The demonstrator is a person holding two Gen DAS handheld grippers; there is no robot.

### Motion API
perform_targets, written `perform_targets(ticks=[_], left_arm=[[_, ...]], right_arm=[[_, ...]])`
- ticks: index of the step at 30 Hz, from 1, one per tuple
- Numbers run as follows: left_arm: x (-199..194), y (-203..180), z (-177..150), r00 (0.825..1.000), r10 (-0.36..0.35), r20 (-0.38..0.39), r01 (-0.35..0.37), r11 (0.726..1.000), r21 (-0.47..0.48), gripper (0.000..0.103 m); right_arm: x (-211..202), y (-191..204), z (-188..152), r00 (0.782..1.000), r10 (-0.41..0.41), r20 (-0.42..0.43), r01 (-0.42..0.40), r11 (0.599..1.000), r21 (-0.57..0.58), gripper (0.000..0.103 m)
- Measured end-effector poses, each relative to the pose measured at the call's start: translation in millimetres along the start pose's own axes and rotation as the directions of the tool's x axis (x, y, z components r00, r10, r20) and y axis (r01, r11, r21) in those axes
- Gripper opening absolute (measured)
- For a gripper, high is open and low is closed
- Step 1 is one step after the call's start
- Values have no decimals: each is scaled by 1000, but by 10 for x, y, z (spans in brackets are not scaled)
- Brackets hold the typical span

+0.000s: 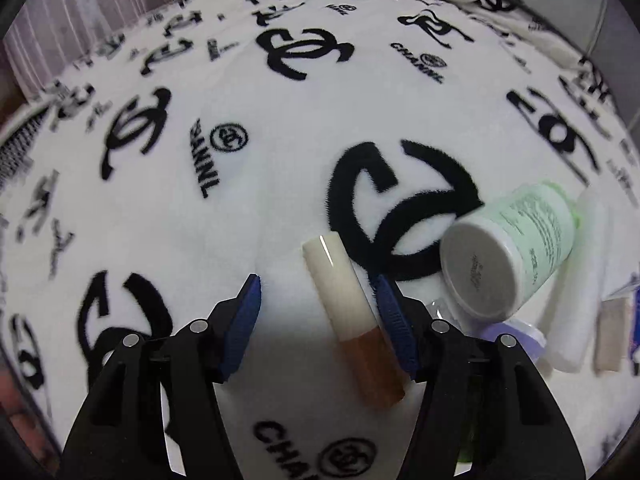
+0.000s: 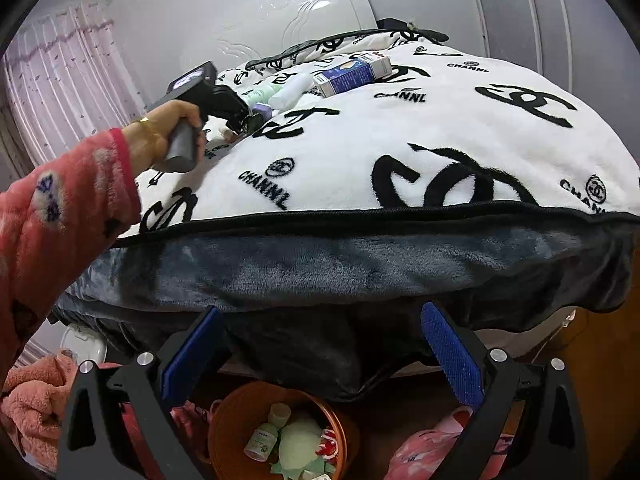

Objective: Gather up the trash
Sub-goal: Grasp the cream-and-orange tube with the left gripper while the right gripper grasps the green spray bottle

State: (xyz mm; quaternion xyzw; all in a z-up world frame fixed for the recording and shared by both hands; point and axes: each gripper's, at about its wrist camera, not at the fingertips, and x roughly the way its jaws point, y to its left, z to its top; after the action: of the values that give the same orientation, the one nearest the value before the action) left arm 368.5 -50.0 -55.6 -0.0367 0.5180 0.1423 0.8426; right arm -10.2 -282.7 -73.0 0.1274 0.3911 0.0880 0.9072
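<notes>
A cream and brown tube lies on the white logo blanket. My left gripper is open, its blue pads on either side of the tube, the right pad close against it. A pale green jar lies on its side just right of it. In the right wrist view the left gripper shows far off on the bed. My right gripper is open and empty, held over an orange bin on the floor that holds a small bottle and crumpled trash.
A white foam piece, a lilac lid and a small beige block lie right of the jar. A blue and white box and white bottle lie further up the bed. The bed's dark edge overhangs the bin.
</notes>
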Motion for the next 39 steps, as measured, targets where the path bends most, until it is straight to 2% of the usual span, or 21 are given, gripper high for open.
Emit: perform_targets(ticks=[2,8,11,14,18,19,25,29,32,34,37,39], left_arm=[[-35,-83,-23,999,44,16,-44,999,6,51],[-85,-171,-81,993,108,41,-109,994,28,37],[-165,-301,-128,986,154,70,-159,985,65,36],[-167,-324,-163,987,150,53,-152,988,33,36],[-170,-402,-191,989,137,50,-139,989,42,28],[-160,-398,-186,991,120,50,-122,992,42,24],[-120,-319,-151,998,56,34,-56,998,5,21],[-242,-172,-155,996,-84,43,83,997,4,19],[-469,87,-204,970,-228,84,227,974,18,19],[-645,330,-274,942,-312,122,310,950,33,19],[-782,688,-414,910,-384,159,382,923,41,19],[-856,899,-546,897,-403,182,401,915,49,19]], right_arm=[[10,-17,3,1000,-4,-3,4,1000,0,97],[4,-38,32,1000,8,10,-8,1000,15,97],[11,-13,34,1000,18,7,-18,1000,9,97],[9,13,26,1000,22,4,-22,1000,1,97],[-22,-4,25,1000,14,10,-14,1000,-2,97],[-35,-17,23,1000,13,13,-13,1000,2,97],[-88,-99,11,1000,-6,21,6,1000,17,97],[-115,-86,73,1000,-11,28,11,1000,1,97],[-147,-27,206,998,-9,58,11,1000,-27,97],[-133,30,336,997,-4,79,8,999,-44,97],[-49,175,624,994,1,110,9,996,-91,97],[78,380,932,992,15,126,8,983,-182,97]])
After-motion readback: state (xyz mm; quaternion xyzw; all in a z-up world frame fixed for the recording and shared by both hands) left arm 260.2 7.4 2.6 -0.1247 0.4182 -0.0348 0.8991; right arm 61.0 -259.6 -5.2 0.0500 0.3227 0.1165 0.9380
